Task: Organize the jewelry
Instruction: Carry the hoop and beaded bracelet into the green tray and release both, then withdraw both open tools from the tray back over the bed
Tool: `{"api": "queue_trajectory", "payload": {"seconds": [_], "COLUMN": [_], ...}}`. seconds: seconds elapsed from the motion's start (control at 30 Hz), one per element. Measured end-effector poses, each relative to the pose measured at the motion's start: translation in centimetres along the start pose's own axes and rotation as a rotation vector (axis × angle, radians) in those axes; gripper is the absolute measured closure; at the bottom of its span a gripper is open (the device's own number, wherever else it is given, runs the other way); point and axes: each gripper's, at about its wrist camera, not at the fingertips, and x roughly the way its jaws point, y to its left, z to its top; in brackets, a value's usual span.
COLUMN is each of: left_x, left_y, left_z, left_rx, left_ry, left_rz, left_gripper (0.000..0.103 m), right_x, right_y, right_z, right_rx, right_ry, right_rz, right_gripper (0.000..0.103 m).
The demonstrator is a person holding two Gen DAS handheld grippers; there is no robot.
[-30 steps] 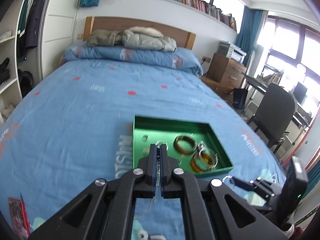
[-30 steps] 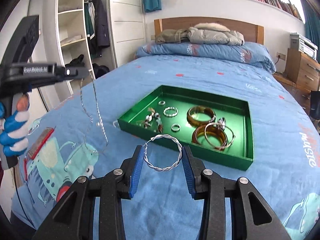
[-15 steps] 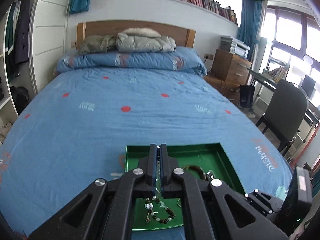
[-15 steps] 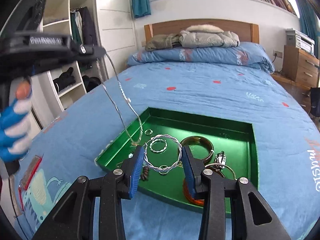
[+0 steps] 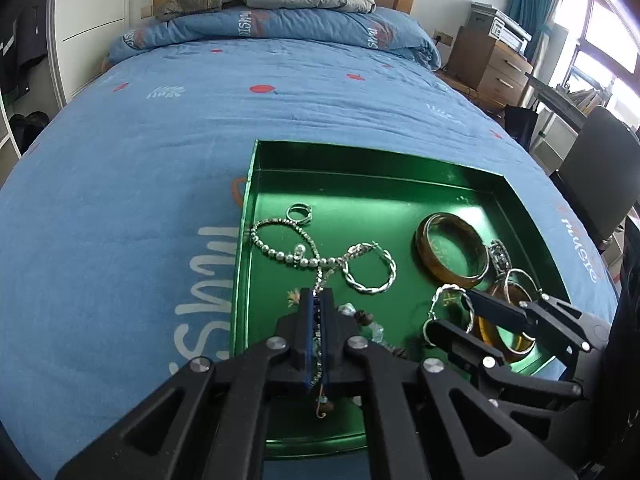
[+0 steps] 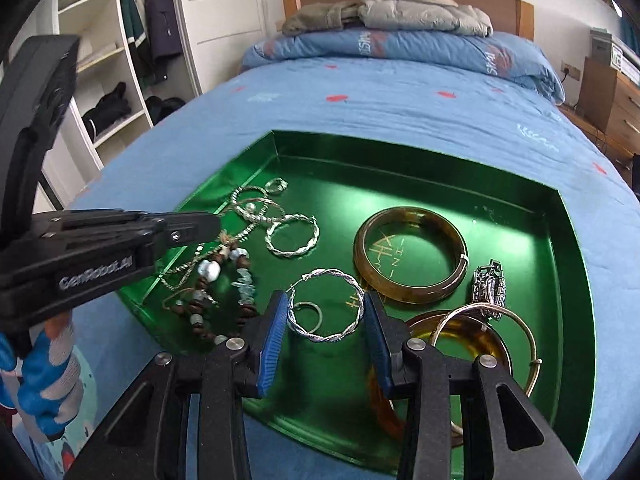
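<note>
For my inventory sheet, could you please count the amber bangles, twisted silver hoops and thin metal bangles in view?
Amber bangles: 2
Twisted silver hoops: 2
Thin metal bangles: 1
Total: 5

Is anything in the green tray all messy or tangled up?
Yes. At the green tray's left side, the silver chain loops over a twisted hoop and beaded strands in one tangled pile, partly pinched in the left gripper.
</note>
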Motion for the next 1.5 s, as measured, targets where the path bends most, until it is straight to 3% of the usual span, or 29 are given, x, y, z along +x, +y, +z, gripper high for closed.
{"api": "queue_trajectory", "payload": {"seconds": [0.17, 0.23, 0.3, 0.4, 0.7, 1.03, 1.23, 1.5], "left_x": [-0.3, -1.0, -1.8, -3.1, -9.2, -12.7, -13.1, -12.3], "left_y": [0.4, 0.5, 0.6, 0.6, -1.3, -1.0, -0.3, -0.6], "left_z": [-0.3, -0.5, -0.5, -0.7, -2.6, -7.2, -8.7, -10.5], "left_rx": [-0.017, -0.023, -0.03, -0.035, 0.025, 0.087, 0.121, 0.18], "left_ry": [0.012, 0.002, -0.011, -0.032, -0.163, -0.235, -0.285, -0.297], "left_rz": [-0.017, -0.022, -0.019, -0.008, 0.026, 0.075, 0.1, 0.12], "left_gripper": [0.097, 0.091, 0.08, 0.074, 0.057, 0.056, 0.056, 0.056], "right_x": [0.6, 0.2, -0.4, -1.6, -7.5, -11.3, -11.1, -11.4], "right_y": [0.0, 0.0, 0.0, 0.0, 0.5, 2.2, 3.1, 4.2], "right_z": [0.4, 0.4, 0.5, 0.5, -1.0, -4.8, -7.4, -8.2], "right_rx": [0.003, 0.006, 0.008, 0.02, 0.057, 0.134, 0.152, 0.186], "right_ry": [0.023, 0.021, 0.011, -0.005, -0.092, -0.117, -0.076, -0.082], "right_rz": [-0.013, -0.021, -0.03, -0.052, -0.123, -0.197, -0.295, -0.357], "right_gripper": [0.063, 0.059, 0.055, 0.05, 0.035, 0.023, 0.022, 0.019]}}
